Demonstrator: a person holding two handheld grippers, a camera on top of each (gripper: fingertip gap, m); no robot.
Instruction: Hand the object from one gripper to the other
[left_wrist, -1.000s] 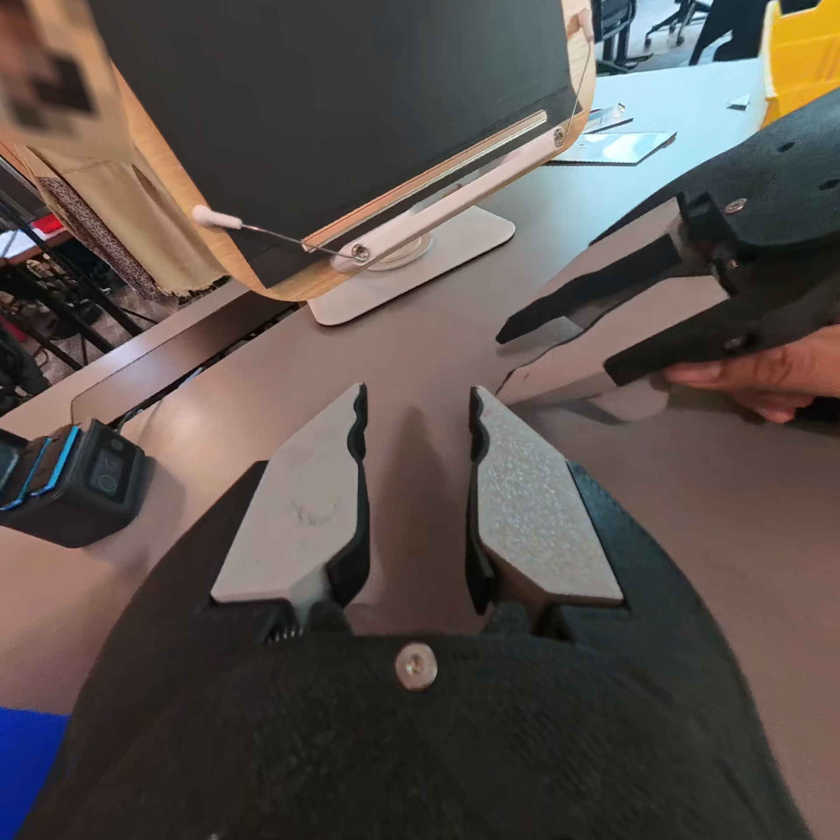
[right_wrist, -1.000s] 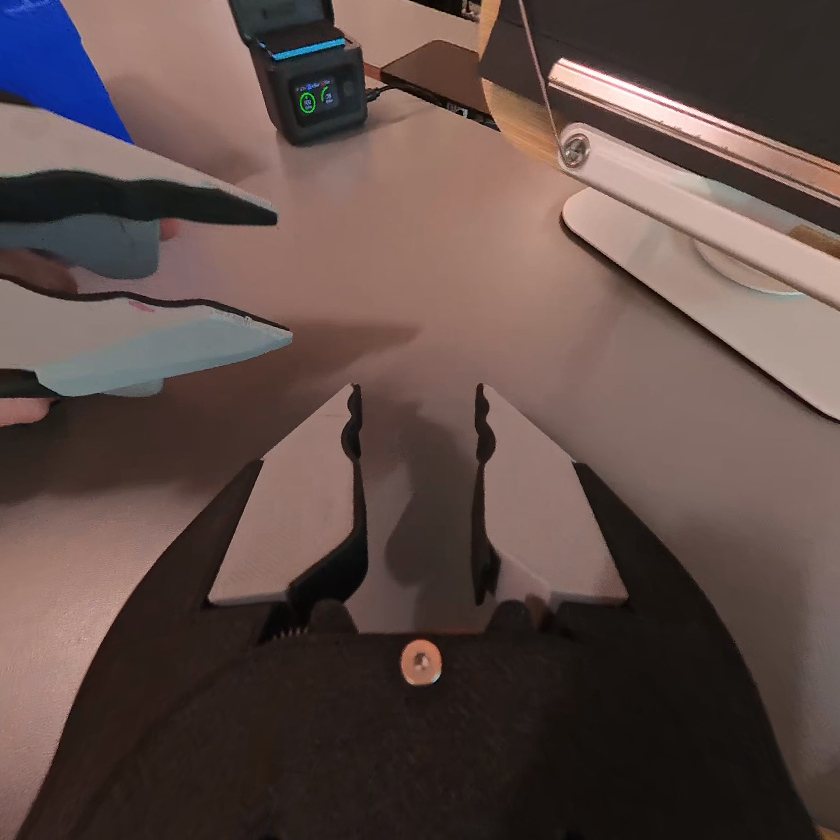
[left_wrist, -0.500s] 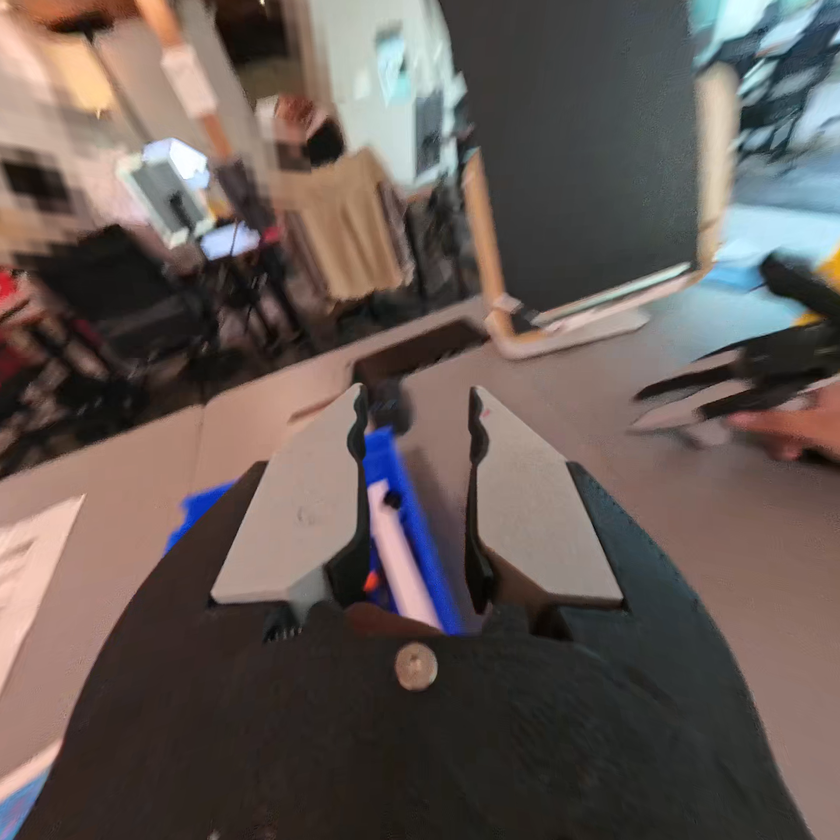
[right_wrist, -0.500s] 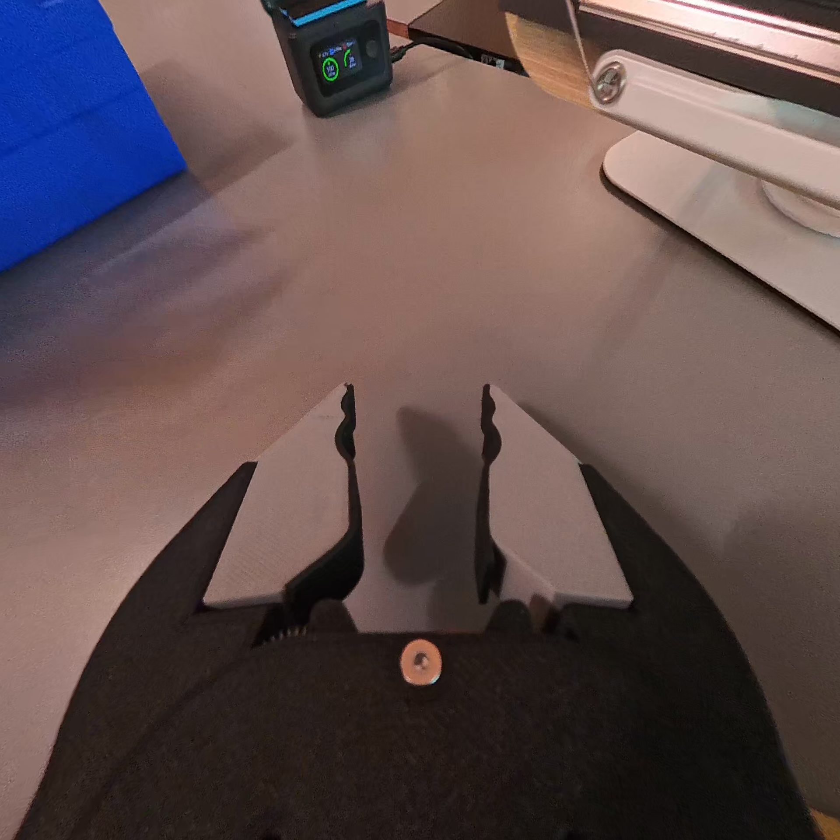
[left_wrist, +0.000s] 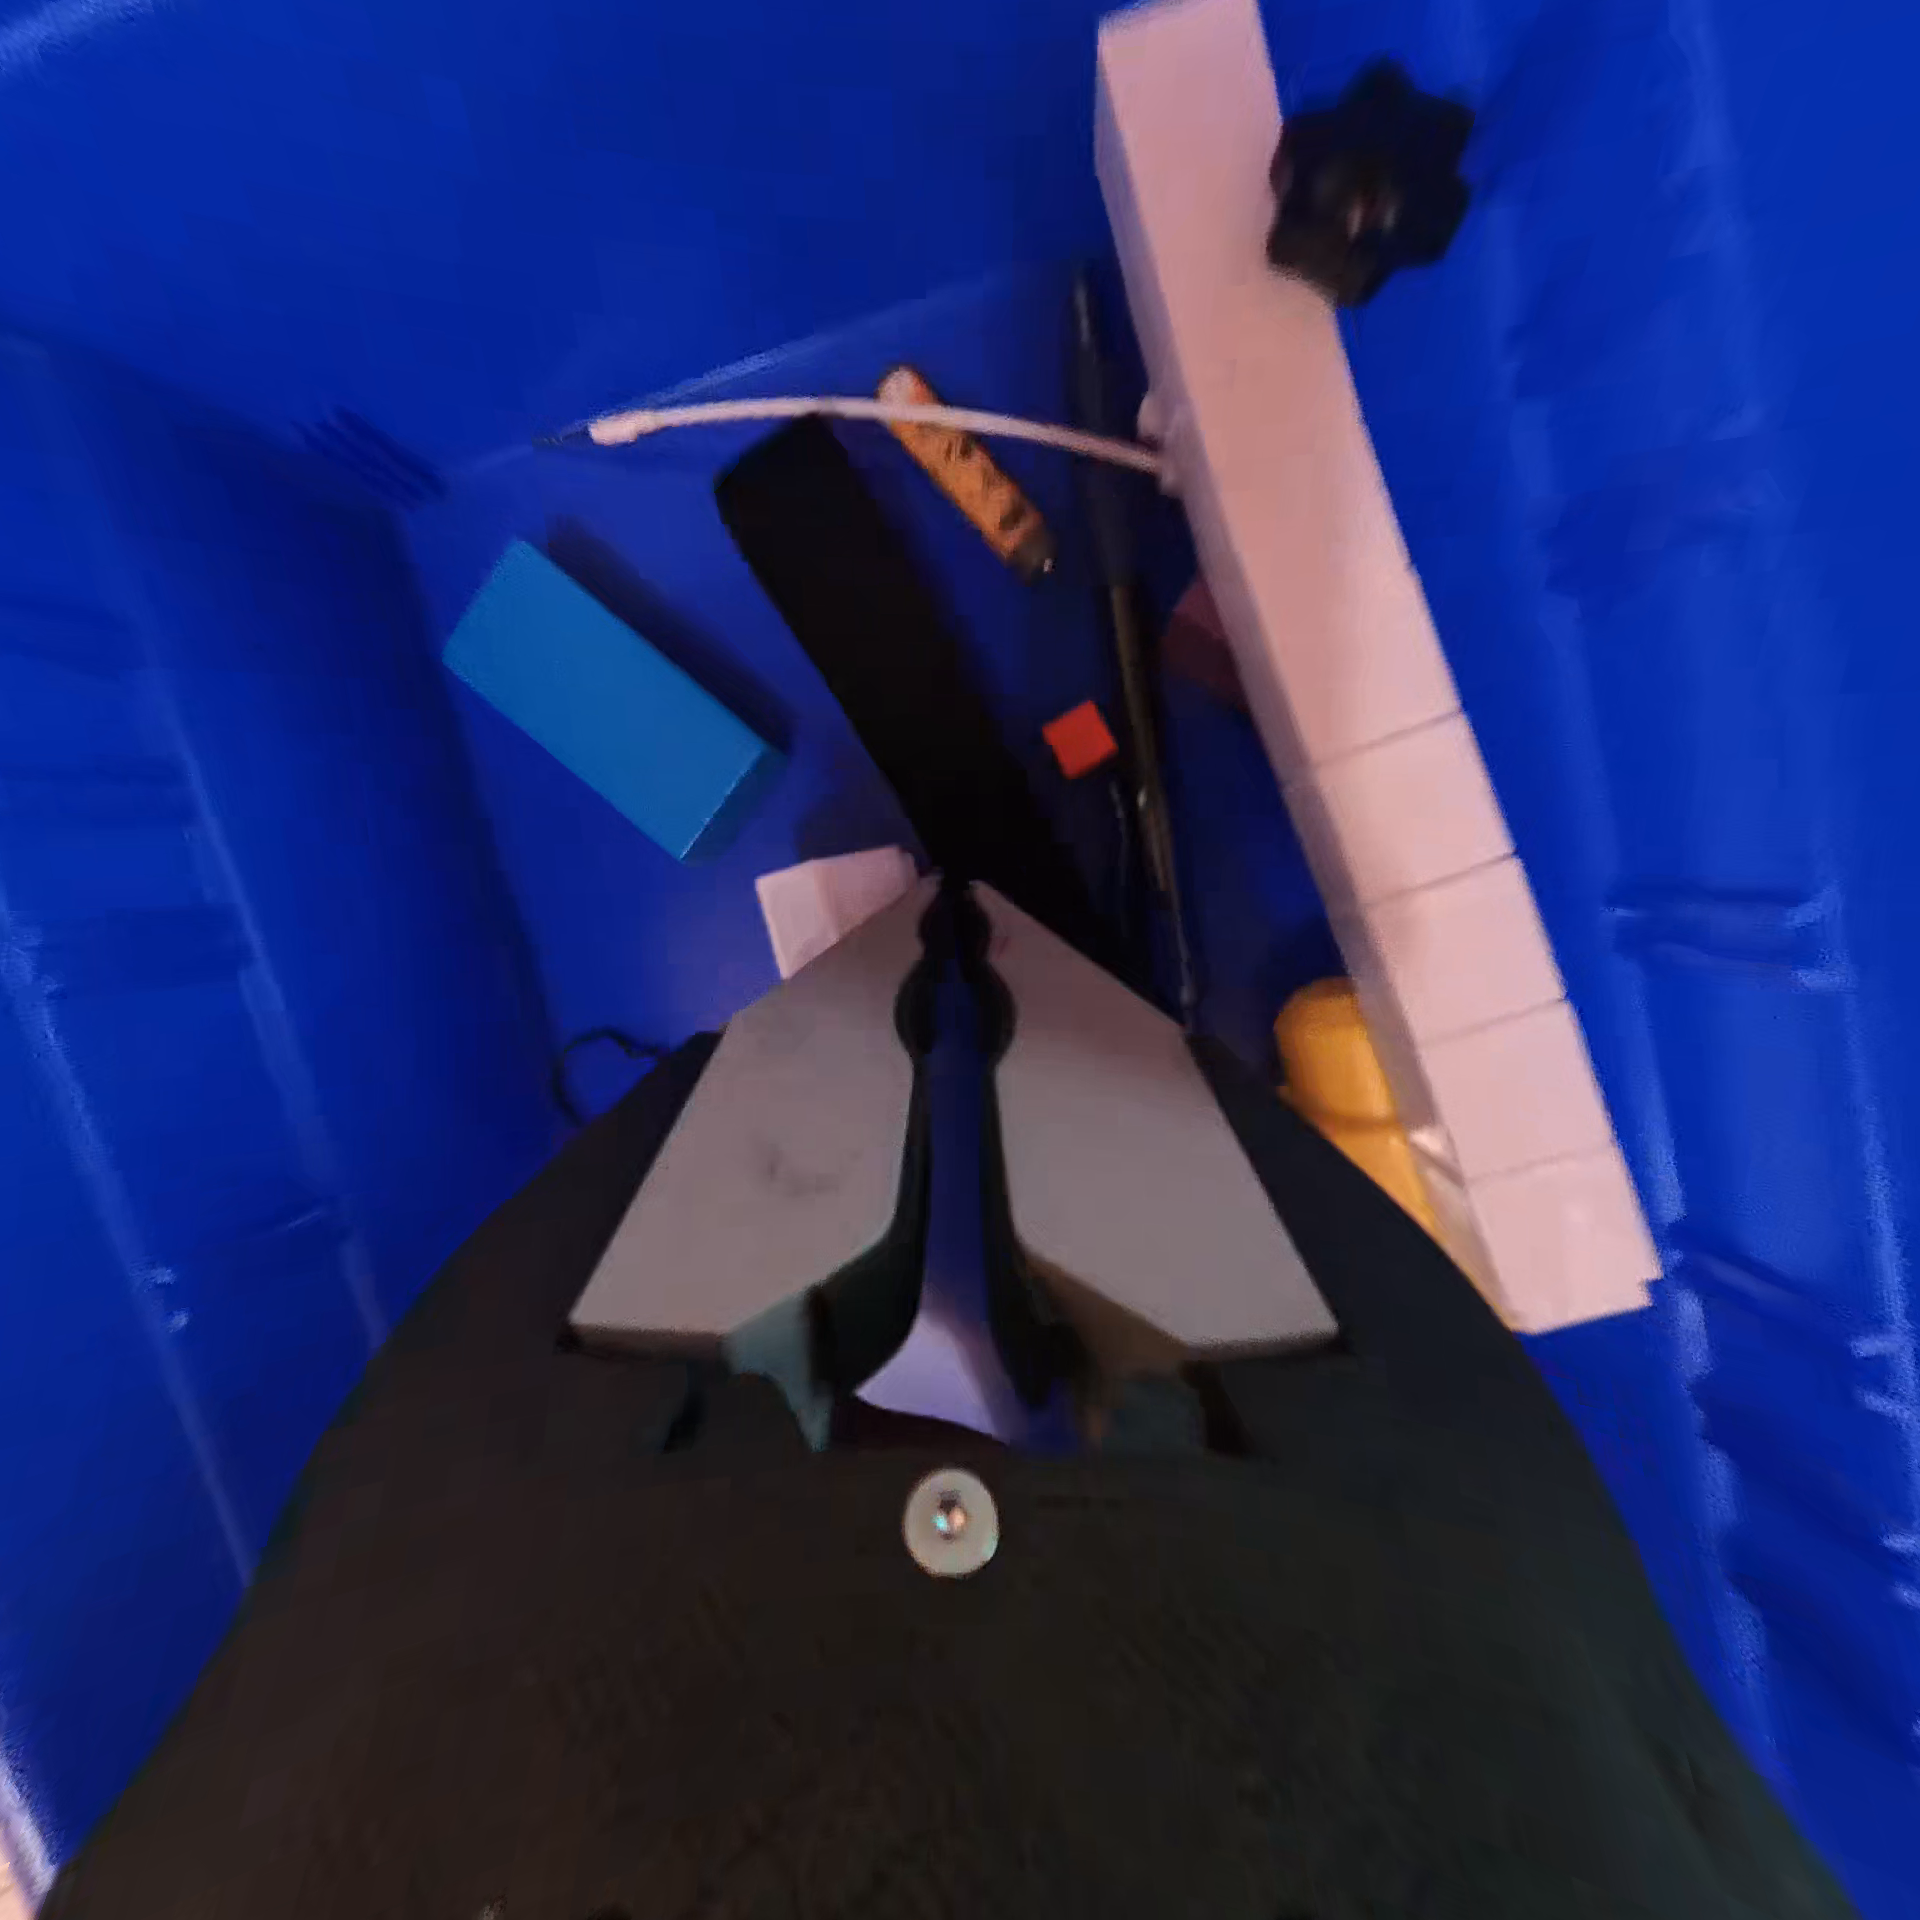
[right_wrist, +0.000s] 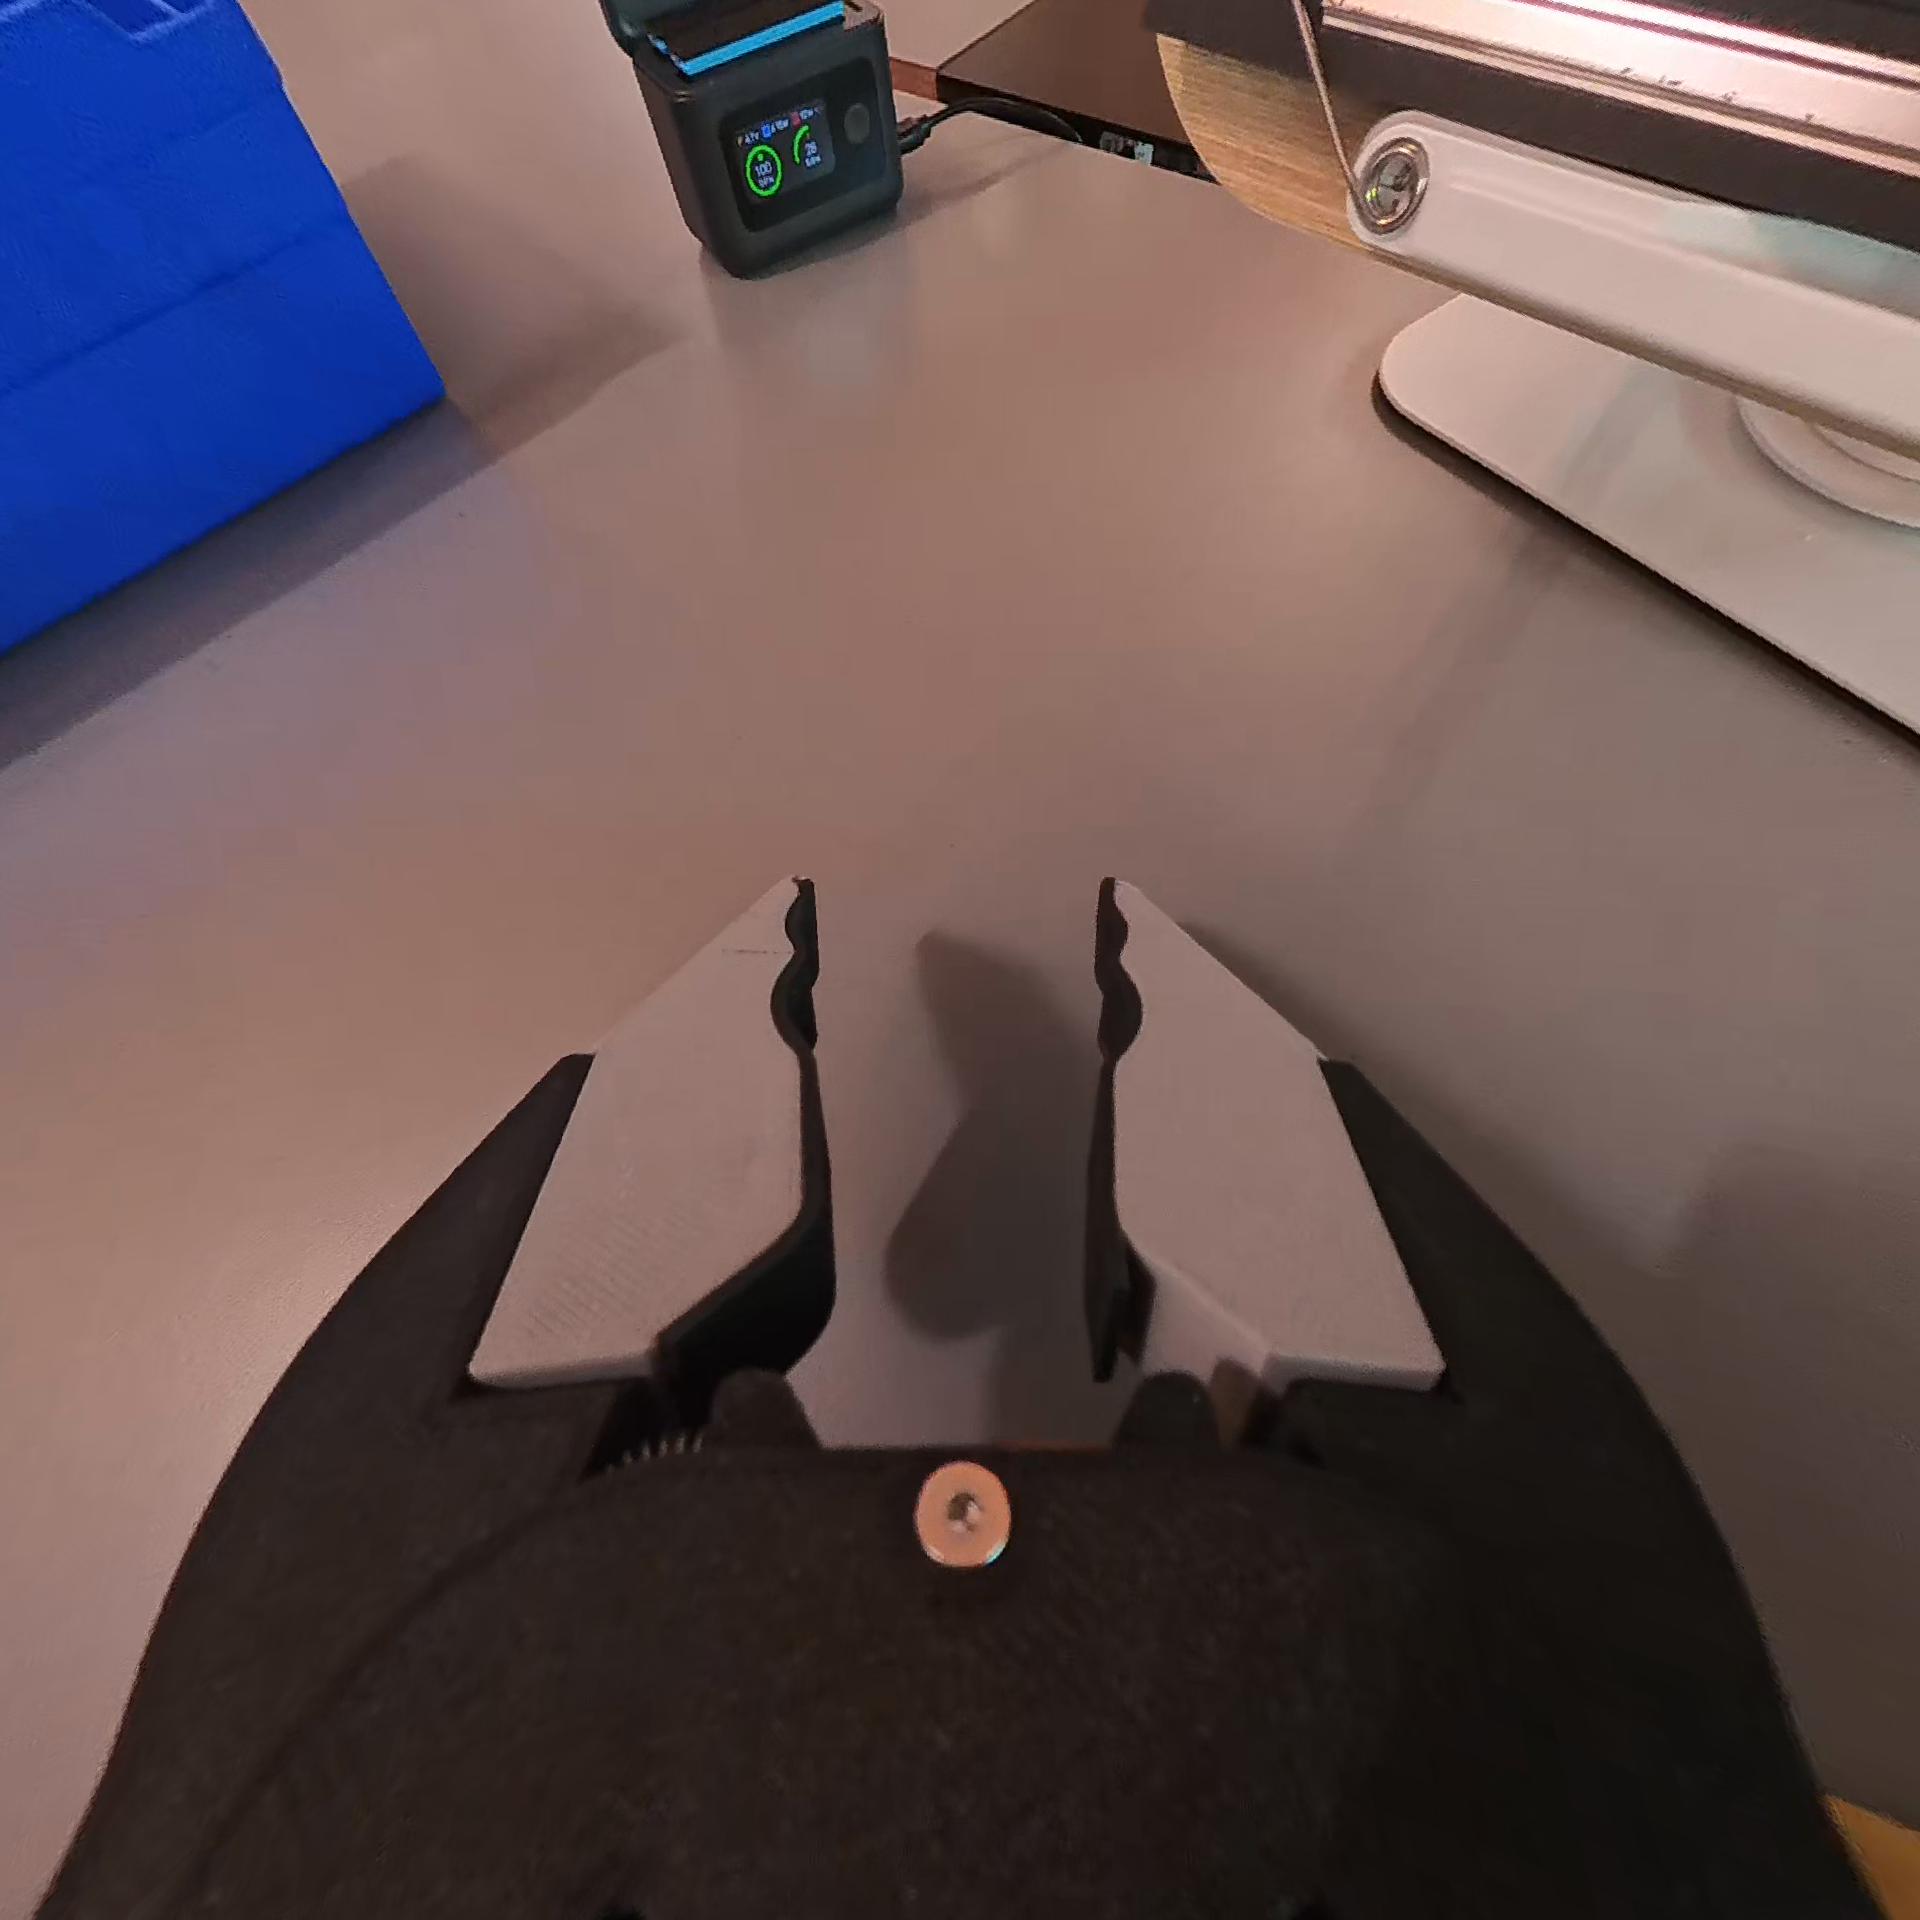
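Left gripper (left_wrist: 954, 902) reaches down into the blue bin (left_wrist: 260, 727), fingertips pinched together with nothing visibly between them. Just beyond, at 12 o'clock, lies a black bar (left_wrist: 894, 686); a blue block (left_wrist: 613, 701) sits at 10 o'clock, a long white bar (left_wrist: 1340, 665) leans at 2 o'clock. Which is the handover object I cannot tell. Right gripper (right_wrist: 956, 904) hovers over the grey table (right_wrist: 1039, 623), fingers well apart and empty; a small black device (right_wrist: 779, 156) stands at 12 o'clock.

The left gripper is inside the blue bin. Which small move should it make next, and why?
Probably lift the left gripper a little: its fingers are shut at the near end of the black bar, and I cannot tell if they pinch it. The right gripper is open over the table.
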